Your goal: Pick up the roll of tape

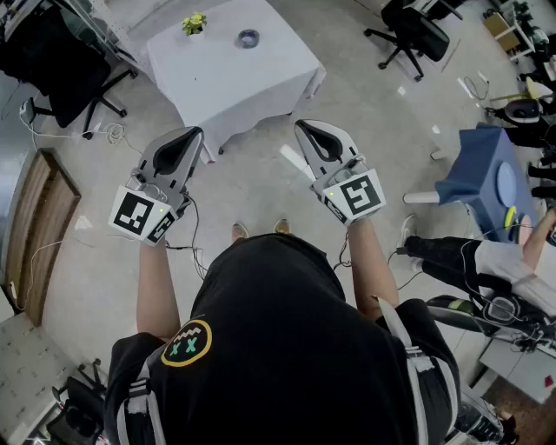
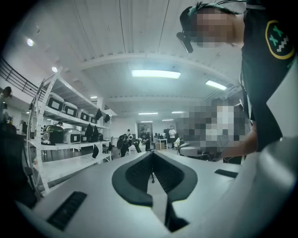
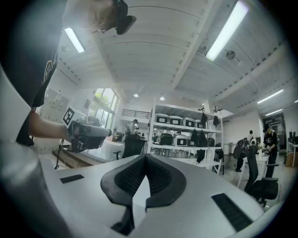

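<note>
Holding the left gripper [image 1: 195, 133] and right gripper [image 1: 301, 127] level, both closed and empty, I see the roll of tape [image 1: 248, 38] flat on the white table [image 1: 234, 83], well ahead between them, neither clearly nearer.

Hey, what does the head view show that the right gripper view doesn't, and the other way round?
Head view only: the roll of tape and a small plant on the white-clothed table. Right gripper view only: stocked shelves and ceiling lights. Both: the left gripper and right gripper, each shut and empty.
</note>
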A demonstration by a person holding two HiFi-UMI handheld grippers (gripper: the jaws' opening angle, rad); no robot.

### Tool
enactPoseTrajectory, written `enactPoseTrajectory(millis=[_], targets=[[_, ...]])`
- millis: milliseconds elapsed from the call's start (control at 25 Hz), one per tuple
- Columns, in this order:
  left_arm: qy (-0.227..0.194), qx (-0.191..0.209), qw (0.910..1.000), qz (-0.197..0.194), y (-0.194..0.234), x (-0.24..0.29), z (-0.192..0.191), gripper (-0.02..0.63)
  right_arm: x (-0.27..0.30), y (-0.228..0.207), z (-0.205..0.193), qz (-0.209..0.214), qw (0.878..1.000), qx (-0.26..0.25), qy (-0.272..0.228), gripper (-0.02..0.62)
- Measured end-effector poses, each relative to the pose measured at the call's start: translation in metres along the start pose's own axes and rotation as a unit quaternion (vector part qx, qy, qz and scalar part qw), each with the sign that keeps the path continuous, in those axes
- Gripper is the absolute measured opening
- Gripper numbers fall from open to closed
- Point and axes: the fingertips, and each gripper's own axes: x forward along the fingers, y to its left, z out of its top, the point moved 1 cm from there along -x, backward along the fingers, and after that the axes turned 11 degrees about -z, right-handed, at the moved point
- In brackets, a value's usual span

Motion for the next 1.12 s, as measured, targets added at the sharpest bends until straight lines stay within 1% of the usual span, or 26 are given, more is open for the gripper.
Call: enactPoseTrajectory(millis=[240, 400, 920, 1040, 1120], targets=[[0.0, -0.002, 1.0, 0.001, 0.0041, -0.0006, 0.0002, 0.018, 0.0045, 0.0012, -0.0001, 0.005, 1.0, -0.006, 0.004, 0.018], [0.001, -0.001, 1.0, 0.001, 0.0029, -0.0005, 0.0003, 0.018, 0.0061, 0.0009, -0.002, 0.009, 1.0, 0.003, 0.008, 0.02], [0.001, 0.0, 1.0, 0.002, 0.0016, -0.0034, 0.0002, 0.018, 0.0071, 0.0011, -0.0063, 0.006, 1.0, 0.008, 0.01, 0.022], [0.002, -0.001, 1.0, 0.003, 0.0009, -0.0045, -0.0006, 0.018, 0.006, 0.0024, -0.0069, 0.014, 1.0, 0.014, 0.011, 0.08], [0.002, -0.001, 1.0, 0.003, 0.0018, -0.0065, -0.0011, 0.018, 0.0073, 0.0066, -0.0077, 0.024, 1.0, 0.014, 0.015, 0.16]])
